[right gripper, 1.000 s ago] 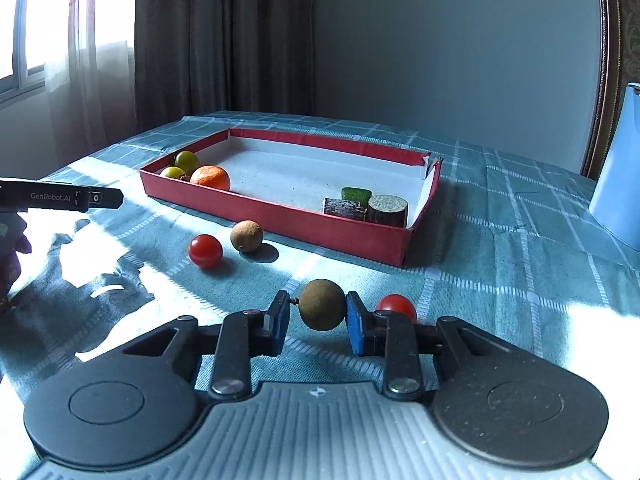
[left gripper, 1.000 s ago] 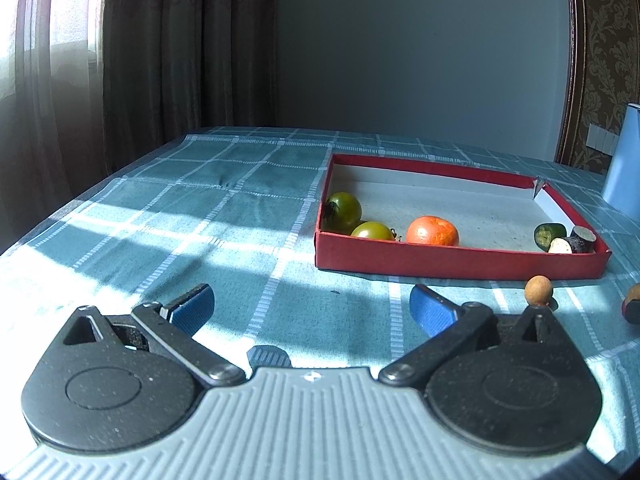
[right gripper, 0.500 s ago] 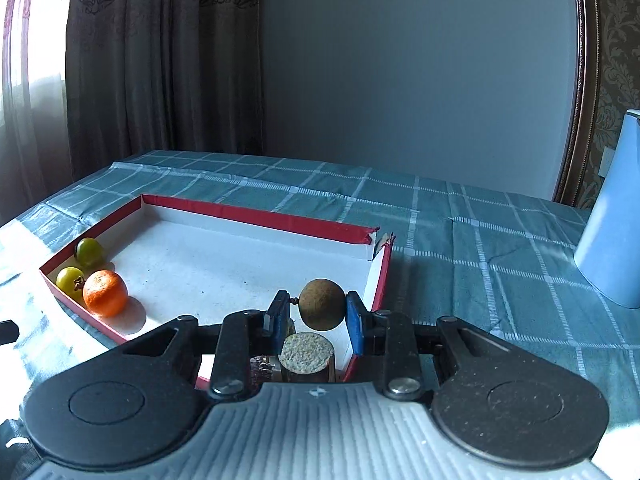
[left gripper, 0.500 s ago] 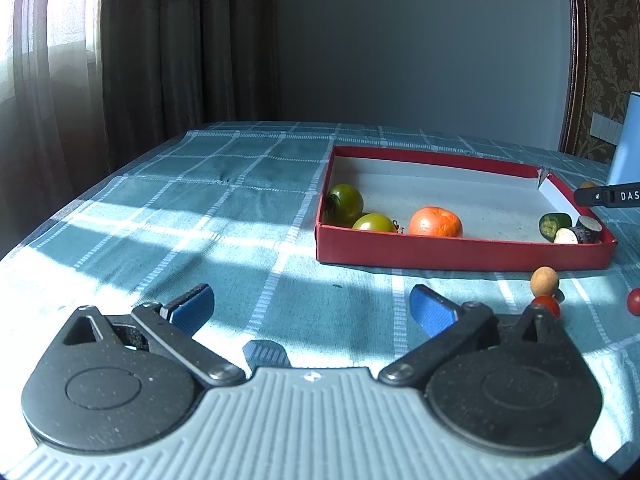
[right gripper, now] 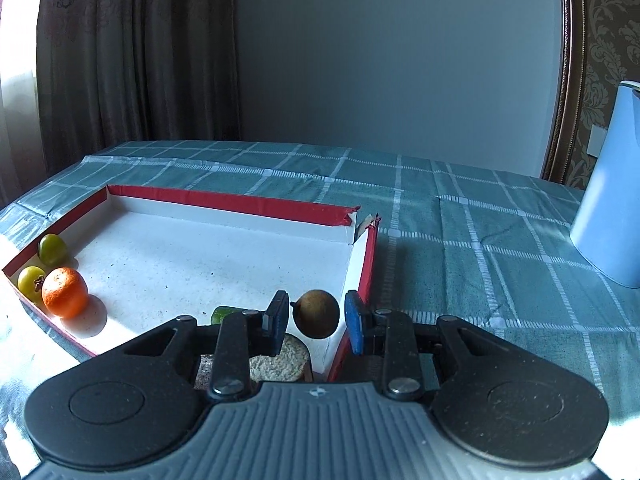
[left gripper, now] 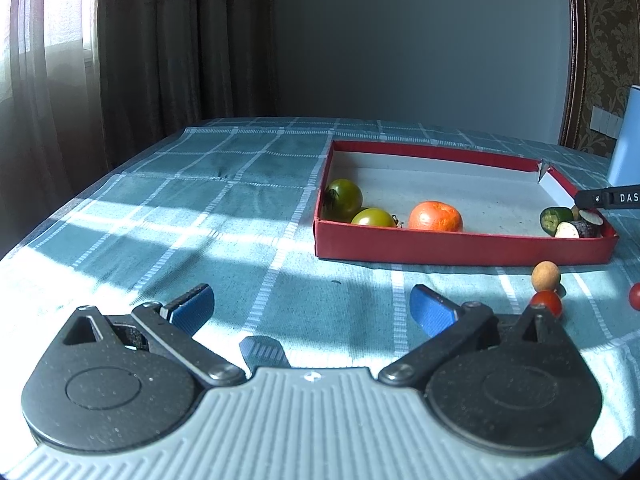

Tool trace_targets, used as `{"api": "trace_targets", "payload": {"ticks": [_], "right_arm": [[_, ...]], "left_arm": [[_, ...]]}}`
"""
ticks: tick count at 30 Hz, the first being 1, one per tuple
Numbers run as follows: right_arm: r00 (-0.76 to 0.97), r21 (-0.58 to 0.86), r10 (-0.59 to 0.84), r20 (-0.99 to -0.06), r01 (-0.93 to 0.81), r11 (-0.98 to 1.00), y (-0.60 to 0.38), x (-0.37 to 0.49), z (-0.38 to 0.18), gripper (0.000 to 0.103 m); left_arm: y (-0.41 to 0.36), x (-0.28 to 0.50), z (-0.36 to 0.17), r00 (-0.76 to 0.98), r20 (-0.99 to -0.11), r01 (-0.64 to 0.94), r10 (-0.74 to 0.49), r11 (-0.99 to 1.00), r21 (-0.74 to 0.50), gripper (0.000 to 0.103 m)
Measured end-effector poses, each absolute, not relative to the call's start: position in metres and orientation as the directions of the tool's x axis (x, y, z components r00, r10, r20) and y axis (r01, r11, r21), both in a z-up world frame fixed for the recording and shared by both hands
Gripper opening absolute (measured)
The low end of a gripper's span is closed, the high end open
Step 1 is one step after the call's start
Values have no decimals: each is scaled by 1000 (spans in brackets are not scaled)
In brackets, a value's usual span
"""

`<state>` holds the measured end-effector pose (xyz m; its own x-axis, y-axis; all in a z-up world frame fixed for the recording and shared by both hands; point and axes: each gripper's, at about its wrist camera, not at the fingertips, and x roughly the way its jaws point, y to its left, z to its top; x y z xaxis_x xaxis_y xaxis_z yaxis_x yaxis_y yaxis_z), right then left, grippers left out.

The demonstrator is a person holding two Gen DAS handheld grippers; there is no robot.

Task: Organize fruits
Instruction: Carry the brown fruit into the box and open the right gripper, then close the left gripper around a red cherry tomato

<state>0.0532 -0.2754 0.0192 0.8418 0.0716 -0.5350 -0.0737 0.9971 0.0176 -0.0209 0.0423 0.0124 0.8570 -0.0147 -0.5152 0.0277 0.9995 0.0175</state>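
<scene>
Fruits (left gripper: 435,216) in red tray (left gripper: 460,248); "DAS" on right gripper (left gripper: 608,197)

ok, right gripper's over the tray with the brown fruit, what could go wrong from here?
1. The right gripper jaws have just been opening, and the brown fruit sits loose between them, right above a cut slice. It may bounce off that.
2. The fruit hangs close to the red tray side wall, so it could roll or hop out.
</scene>
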Motion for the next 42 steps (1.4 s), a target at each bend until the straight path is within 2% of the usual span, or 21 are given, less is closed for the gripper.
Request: {"api": "trace_targets", "payload": {"ticks": [2, 4, 8, 11, 14, 18, 23, 28, 33, 36, 38, 42], "right_arm": [[859, 15, 59, -508, -60, 998, -278, 39, 25, 62], [886, 10, 39, -463, -39, 999, -285, 21, 31, 67], [904, 31, 13, -427, 1, 1000, -303, -13, 32, 67], [898, 32, -38, -438, 58, 998, -316, -28, 21, 68], [879, 86, -37, -475, 88, 992, -327, -33, 11, 68], [838, 114, -37, -544, 117, 987, -330, -29, -1, 68], [830, 127, -43, -557, 137, 982, -333, -27, -4, 77], [821, 141, -40, -569, 145, 979, -335, -28, -6, 77], [816, 153, -46, -577, 163, 975, -339, -26, -7, 77], [813, 157, -52, -581, 174, 972, -341, -26, -8, 78], [810, 152, -59, -583, 180, 972, -341, -26, -8, 82], [806, 148, -60, -588, 181, 972, -340, -25, -8, 84]], "left_arm": [[41, -21, 12, 857, -516, 26, -10, 999, 24, 103], [40, -22, 12, 858, -513, 23, -5, 999, 28, 103], [36, -24, 14, 867, -499, 29, 3, 998, 56, 103], [24, -30, 17, 879, -477, 40, 11, 994, 98, 103], [5, -35, 19, 867, -495, 107, -52, 991, 82, 103], [-25, -34, 17, 858, -507, 174, -80, 975, 139, 103], [-49, -33, 13, 842, -523, 247, -129, 956, 161, 103], [-73, -25, 11, 833, -537, 270, -132, 944, 187, 103], [-92, -10, 2, 797, -593, 272, -113, 944, 186, 103], [-95, -6, -1, 788, -605, 265, -110, 949, 172, 99], [-95, -6, -1, 785, -609, 258, -111, 953, 159, 98], [-95, -9, 0, 787, -604, 266, -130, 954, 141, 83]]}}
